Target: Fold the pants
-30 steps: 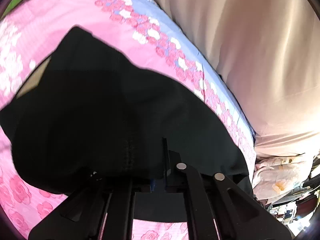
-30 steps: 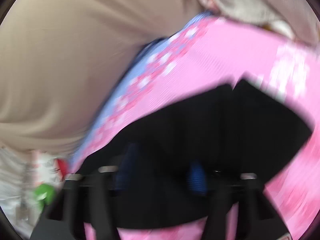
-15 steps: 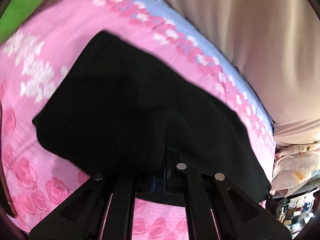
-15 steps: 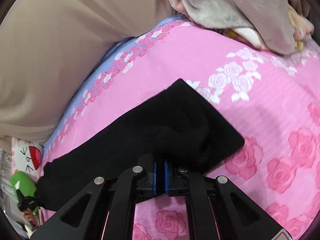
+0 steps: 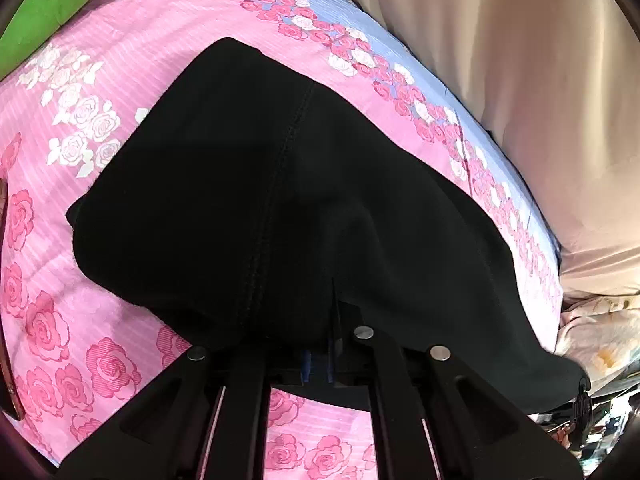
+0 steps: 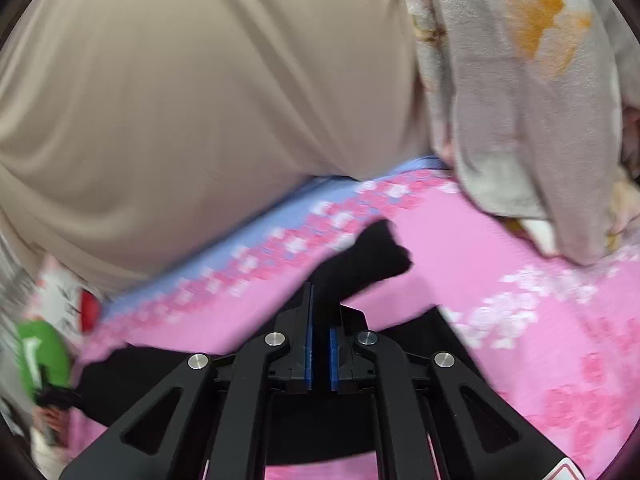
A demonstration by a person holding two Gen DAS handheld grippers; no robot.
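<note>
Black pants (image 5: 240, 200) lie bunched on a pink rose-print bedsheet (image 5: 120, 60). A stitched seam runs down their middle. My left gripper (image 5: 320, 320) is shut on their near edge, and the cloth drapes over its fingertips and hides them. In the blurred right wrist view, my right gripper (image 6: 322, 300) is shut on a narrow pinch of the pants (image 6: 376, 252). That pinch sticks up past the blue pads (image 6: 307, 348) and is lifted off the bedsheet (image 6: 480, 280). More black cloth hangs below both sides of the fingers.
A large beige cloth (image 5: 520, 80) rises along the sheet's blue-bordered far edge, also the beige cloth (image 6: 180, 80) in the right view. A grey floral blanket (image 6: 520, 100) is heaped at the right. A green cushion (image 5: 48, 8) sits at the top left, and a green toy (image 6: 44, 360) lies off the bed.
My right gripper has risen and rolled, pulling a pinch of the pants up off the sheet. In the left view the pants have spread lower and flatter, and the left gripper has tilted.
</note>
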